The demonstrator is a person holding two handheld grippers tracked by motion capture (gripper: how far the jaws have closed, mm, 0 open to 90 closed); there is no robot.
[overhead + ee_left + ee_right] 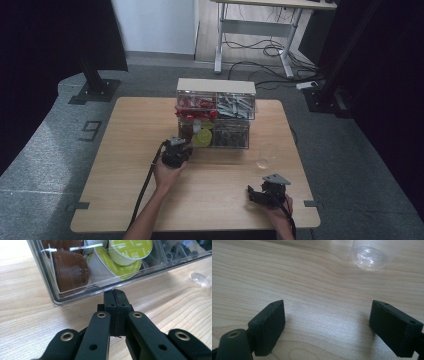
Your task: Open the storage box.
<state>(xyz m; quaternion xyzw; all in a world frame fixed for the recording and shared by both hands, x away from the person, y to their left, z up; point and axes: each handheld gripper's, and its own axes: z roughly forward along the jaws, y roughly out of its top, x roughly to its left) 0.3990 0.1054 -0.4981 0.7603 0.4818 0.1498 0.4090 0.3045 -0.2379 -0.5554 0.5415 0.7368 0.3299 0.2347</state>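
A clear plastic drawer organiser (216, 114) stands at the back middle of the wooden table (125, 165). Its lower left drawer (75, 293) holds brown and green-lidded coffee capsules (130, 250). My left gripper (176, 150) sits just in front of that drawer. Its jaws are shut on nothing, and their tips (115, 293) nearly touch the drawer's front edge. My right gripper (257, 194) rests near the table's front right, open and empty (327, 325). A clear plastic cup (266, 156) stands ahead of it (369, 255).
The organiser's upper drawers hold red items (195, 104) and grey metal parts (235, 105); the lower right drawer holds dark parts (230, 137). A desk frame with cables (260, 45) stands on the floor beyond the table. Black stands (95, 85) flank it.
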